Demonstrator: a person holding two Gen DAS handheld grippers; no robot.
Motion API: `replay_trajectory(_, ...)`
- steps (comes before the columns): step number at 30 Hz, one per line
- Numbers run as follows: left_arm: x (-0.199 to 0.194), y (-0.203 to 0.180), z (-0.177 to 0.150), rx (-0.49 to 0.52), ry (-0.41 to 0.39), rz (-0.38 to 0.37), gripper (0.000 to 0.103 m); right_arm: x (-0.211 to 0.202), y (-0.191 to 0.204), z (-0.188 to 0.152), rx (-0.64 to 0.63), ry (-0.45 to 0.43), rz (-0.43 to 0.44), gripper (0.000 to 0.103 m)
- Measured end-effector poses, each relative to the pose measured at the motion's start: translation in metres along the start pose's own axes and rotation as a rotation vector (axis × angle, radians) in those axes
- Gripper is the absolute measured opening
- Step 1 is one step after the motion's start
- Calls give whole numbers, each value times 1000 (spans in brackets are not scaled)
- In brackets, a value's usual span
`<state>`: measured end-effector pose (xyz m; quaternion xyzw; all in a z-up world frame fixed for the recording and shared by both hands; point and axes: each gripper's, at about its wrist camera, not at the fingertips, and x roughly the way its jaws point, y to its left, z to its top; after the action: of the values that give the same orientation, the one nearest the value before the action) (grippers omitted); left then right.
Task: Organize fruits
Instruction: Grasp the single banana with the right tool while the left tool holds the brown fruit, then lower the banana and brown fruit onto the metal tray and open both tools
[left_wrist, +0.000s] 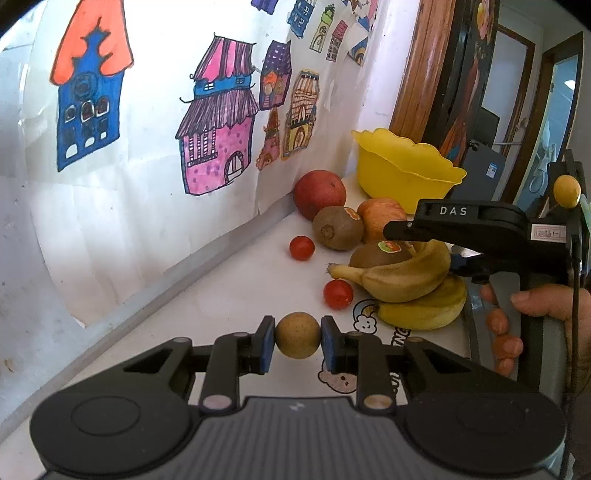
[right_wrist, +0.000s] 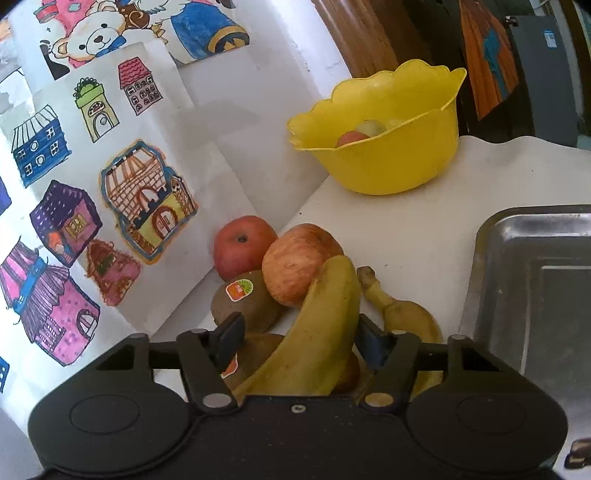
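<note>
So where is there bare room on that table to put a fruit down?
Bare tabletop lies between the yellow bowl, the apples and the metal tray, whose visible part is bare too. Another strip runs along the wall, left of the tomatoes. It is crowded around the bananas and kiwis.

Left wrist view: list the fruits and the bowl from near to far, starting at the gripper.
Left gripper around the round tan fruit → nearer cherry tomato → farther cherry tomato → kiwi with the sticker → dark red apple → yellow bowl.
</note>
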<state>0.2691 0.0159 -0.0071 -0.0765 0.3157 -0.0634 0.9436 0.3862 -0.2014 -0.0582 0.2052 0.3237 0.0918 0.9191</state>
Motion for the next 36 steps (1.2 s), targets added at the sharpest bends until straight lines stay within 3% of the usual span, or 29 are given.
replay_trajectory(1,0,0,0,0,-3,-2,29,-2,-1,0,8,-3,8,53)
replay_trajectory(2,-2,-1,0,0,-4,-3,29,-5,-3,0,16,-11,8,42)
replay_trajectory(11,-10,-7,1,1,-18,-12,29,-41,-1,-7,-27,-117,73,34)
replay_trajectory(23,-29,-32,6,21,-48,-35,29,-108,0,-13,-65,-244,165,33)
replay_trajectory(36,-33,-97,4,95,-56,-120,29,-184,-53,-12,-50,-291,78,33)
